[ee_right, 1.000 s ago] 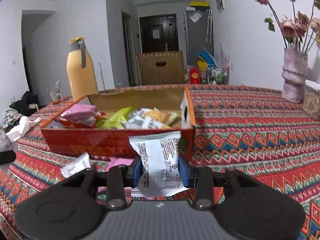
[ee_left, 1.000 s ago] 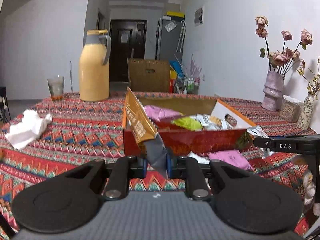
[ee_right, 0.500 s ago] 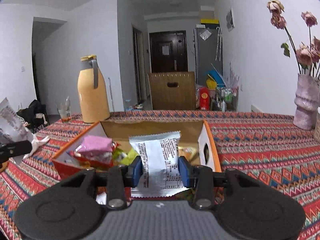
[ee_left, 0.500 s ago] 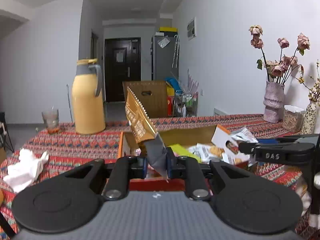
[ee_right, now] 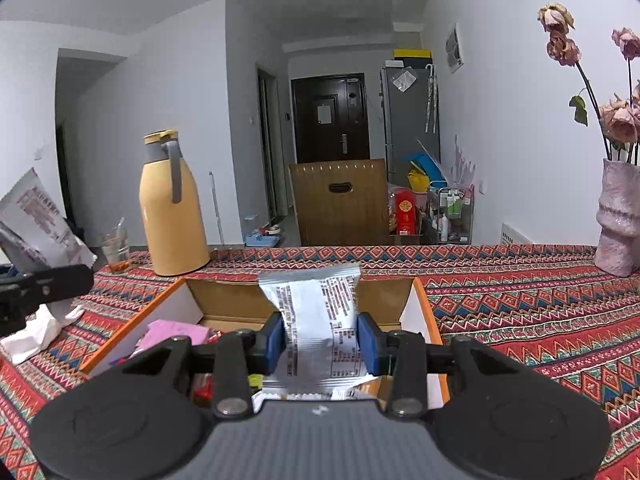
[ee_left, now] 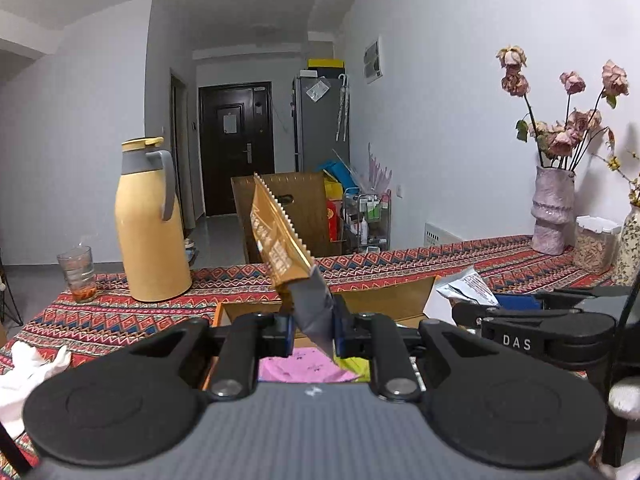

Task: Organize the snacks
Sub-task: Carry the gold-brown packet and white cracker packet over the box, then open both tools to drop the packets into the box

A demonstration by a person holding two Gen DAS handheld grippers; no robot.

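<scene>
We hold the left gripper (ee_left: 311, 330) w/ its blue pads clamped on the grey end of a long gold foil snack packet (ee_left: 280, 240); the packet sticks up and leans left, serrated edge on top. It hangs above the open orange-rimmed cardboard snack box (ee_right: 422, 300), which sits on the red zigzag-patterned tablecloth (ee_right: 520, 300) near the table's front edge. Just under the left pads lies a pink wrapper (ee_left: 304, 368) inside the box.

The right gripper (ee_right: 320, 338) is closed on a white-silver printed snack pouch (ee_right: 316, 312), pads pressing both sides, pouch upright over the box's right half. Below it, more wrappers lie in the box, incl. a pink one (ee_right: 176, 330) at the left.

In the left view the right gripper shows at the right edge, its pouch poking up.

Further out: a crumpled white tissue (ee_left: 24, 372) at the table's left edge, a yellow thermos jug w/ grey handle (ee_right: 172, 208) and a glass cup (ee_left: 78, 274) toward the far left corner, a pale pink ceramic vase w/ dried roses (ee_left: 552, 208) at the far right by the wall.
</scene>
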